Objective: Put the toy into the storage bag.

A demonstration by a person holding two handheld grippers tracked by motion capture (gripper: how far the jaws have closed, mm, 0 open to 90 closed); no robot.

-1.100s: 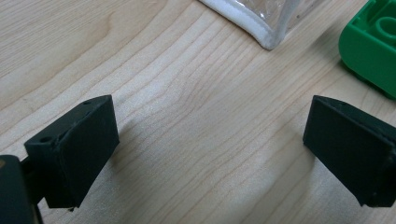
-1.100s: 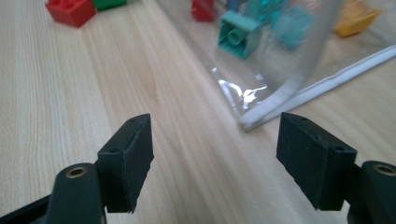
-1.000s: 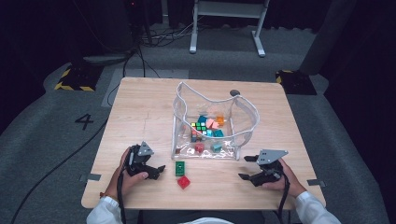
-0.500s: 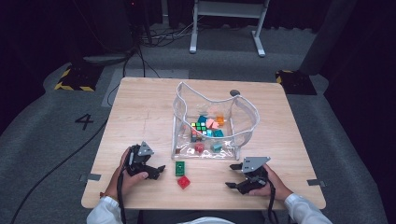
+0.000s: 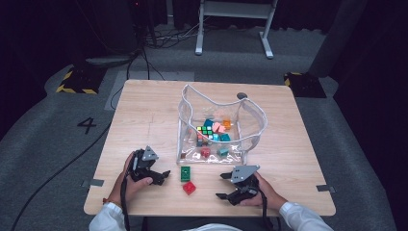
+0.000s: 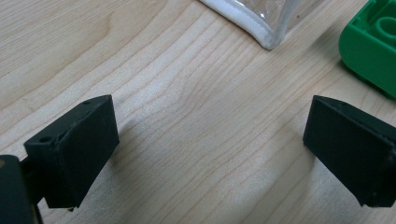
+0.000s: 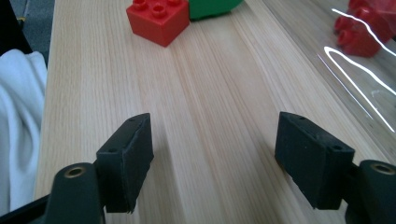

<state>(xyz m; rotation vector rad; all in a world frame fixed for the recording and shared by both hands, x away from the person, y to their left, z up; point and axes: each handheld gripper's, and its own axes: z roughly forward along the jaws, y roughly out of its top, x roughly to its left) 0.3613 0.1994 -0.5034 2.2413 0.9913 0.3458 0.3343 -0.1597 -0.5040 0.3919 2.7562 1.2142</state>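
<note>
A clear plastic bag (image 5: 219, 126) with a white rim stands open at the table's middle and holds several coloured blocks and a colour cube (image 5: 206, 131). In front of it lie a green brick (image 5: 185, 173) (image 6: 371, 44) (image 7: 210, 7) and a red brick (image 5: 189, 187) (image 7: 159, 18). My left gripper (image 5: 165, 176) (image 6: 210, 154) rests open on the wood, left of the green brick. My right gripper (image 5: 223, 186) (image 7: 212, 156) is open too, low over the table, right of the red brick and pointing toward it.
The wooden table (image 5: 144, 115) has bare wood to the left and right of the bag. The bag's white corner (image 6: 261, 35) lies just ahead of my left gripper. A white sleeve (image 7: 18, 121) shows at the near edge.
My right gripper has moved left along the front of the table, toward the red brick. The left gripper and both bricks have stayed put.
</note>
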